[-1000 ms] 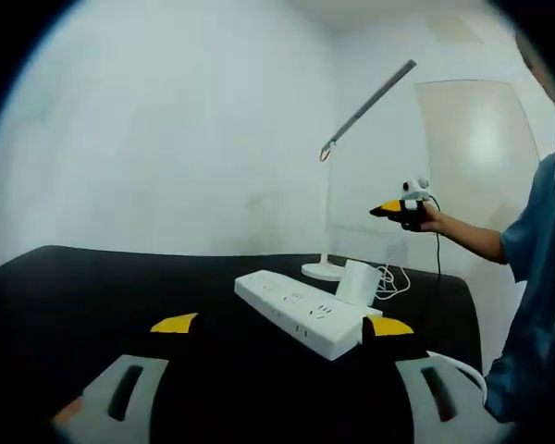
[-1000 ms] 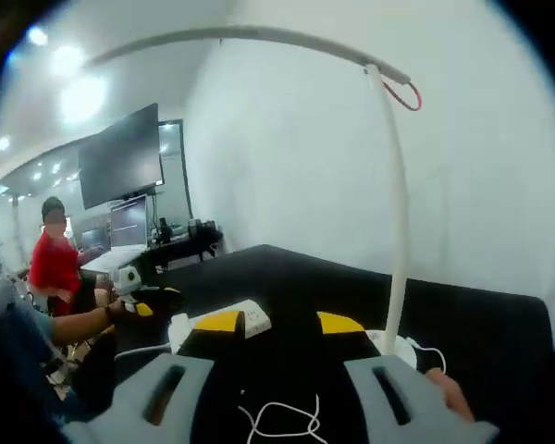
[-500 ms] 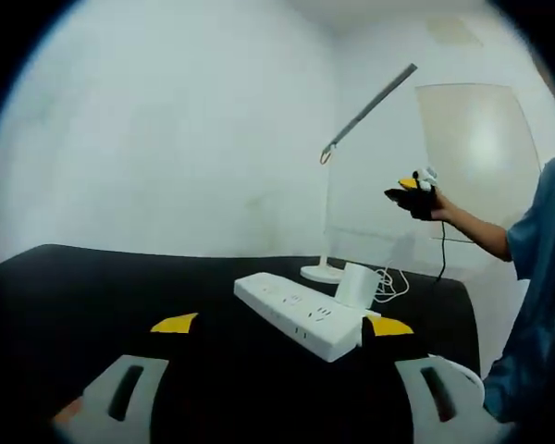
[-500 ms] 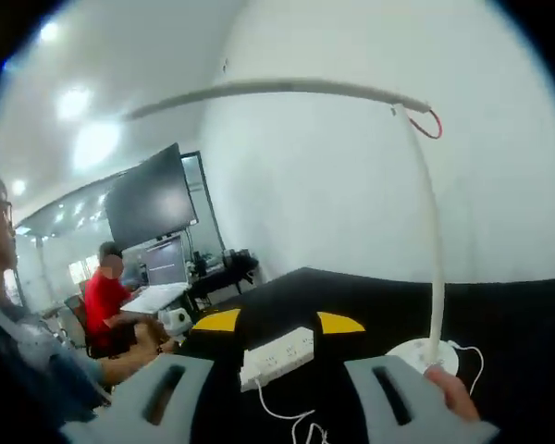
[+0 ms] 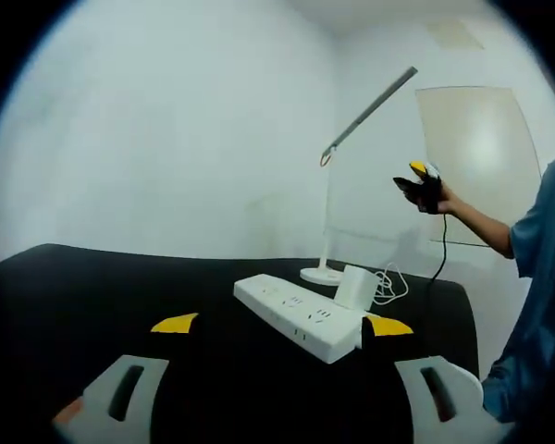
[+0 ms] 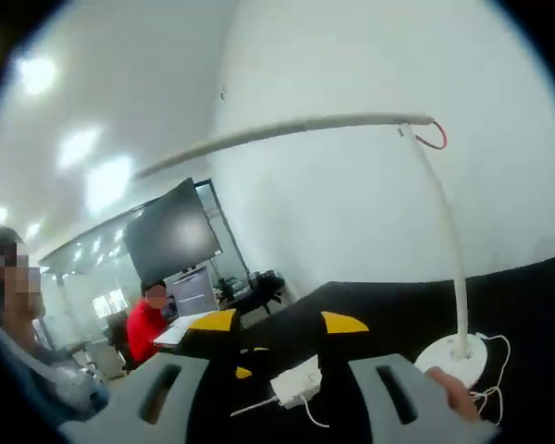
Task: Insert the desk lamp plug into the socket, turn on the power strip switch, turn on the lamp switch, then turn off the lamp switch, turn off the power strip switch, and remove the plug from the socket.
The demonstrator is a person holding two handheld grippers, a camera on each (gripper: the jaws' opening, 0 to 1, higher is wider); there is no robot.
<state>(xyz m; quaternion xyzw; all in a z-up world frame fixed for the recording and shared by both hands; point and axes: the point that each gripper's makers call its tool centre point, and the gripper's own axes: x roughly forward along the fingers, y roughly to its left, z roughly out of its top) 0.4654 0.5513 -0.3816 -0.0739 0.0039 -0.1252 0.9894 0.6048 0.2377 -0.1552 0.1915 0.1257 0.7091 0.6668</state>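
The right gripper (image 5: 418,176) has risen beside the lamp (image 5: 351,125), jaws apart and empty. The left gripper (image 5: 282,326) stays low, open, facing the strip (image 5: 296,314), where the plug (image 5: 355,287) sits inserted. Judgement: switching follows.

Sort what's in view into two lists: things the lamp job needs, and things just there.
Needed:
desk lamp
power strip
white plug adapter, standing at the strip
lamp cord
left tongs
right tongs, raised near the lamp arm

Just there:
black table
wall screen
person in red at a far desk
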